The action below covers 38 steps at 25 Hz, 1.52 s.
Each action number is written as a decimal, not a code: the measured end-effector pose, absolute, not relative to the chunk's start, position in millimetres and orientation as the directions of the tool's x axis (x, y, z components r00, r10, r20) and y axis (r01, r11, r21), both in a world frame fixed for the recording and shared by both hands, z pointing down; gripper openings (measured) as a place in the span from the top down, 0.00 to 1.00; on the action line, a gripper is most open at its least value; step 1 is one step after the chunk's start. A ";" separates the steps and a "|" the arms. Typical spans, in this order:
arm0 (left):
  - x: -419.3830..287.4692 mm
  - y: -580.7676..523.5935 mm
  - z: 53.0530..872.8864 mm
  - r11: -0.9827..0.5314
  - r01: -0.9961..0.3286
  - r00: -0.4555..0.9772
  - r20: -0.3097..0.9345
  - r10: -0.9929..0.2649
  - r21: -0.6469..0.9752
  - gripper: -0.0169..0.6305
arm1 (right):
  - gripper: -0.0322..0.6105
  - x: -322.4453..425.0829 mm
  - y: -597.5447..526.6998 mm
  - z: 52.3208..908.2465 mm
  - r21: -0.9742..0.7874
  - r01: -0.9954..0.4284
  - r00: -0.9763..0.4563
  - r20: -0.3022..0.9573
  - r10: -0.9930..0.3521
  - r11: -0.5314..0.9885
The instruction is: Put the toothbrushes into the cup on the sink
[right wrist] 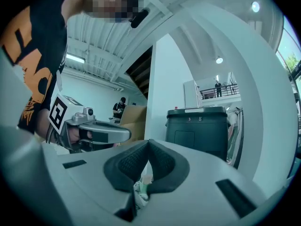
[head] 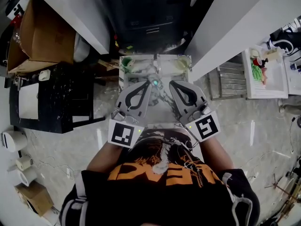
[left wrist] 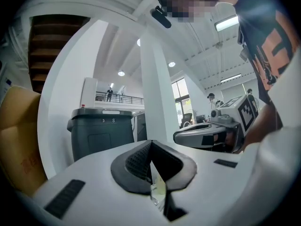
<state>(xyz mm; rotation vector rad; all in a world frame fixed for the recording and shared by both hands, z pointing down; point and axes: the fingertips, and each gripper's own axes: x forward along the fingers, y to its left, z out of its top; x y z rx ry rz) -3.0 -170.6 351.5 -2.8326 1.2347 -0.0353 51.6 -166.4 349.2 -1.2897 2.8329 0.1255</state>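
Marble floor; white sink (head: 155,56). Left gripper (head: 151,84) and right gripper (head: 172,84) over sink: fingers closed, empty. Cup (head: 181,65) in sink's far right corner. Toothbrushes' place and axis cannot be made out.

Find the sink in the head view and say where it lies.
The sink lies mid-frame in the head view, partly covered by the tips of the left gripper and right gripper, with the dark bin just beyond it.

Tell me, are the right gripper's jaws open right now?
No, the right gripper has its dark ribbed pads pressed together, with no gap at the tips.
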 end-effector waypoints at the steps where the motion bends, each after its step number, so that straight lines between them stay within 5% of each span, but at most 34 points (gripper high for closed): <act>1: -1.3 -170.3 350.7 -0.683 -0.729 0.684 -0.002 -0.730 -0.057 0.94 | 0.93 53.0 -166.1 347.7 0.066 -0.756 -0.655 -0.058 -0.754 0.651; 38: 3.4 -168.0 349.0 -0.658 -0.750 0.660 -0.002 -0.752 -0.060 0.94 | 0.93 60.5 -167.7 352.0 0.077 -0.757 -0.653 -0.058 -0.755 0.649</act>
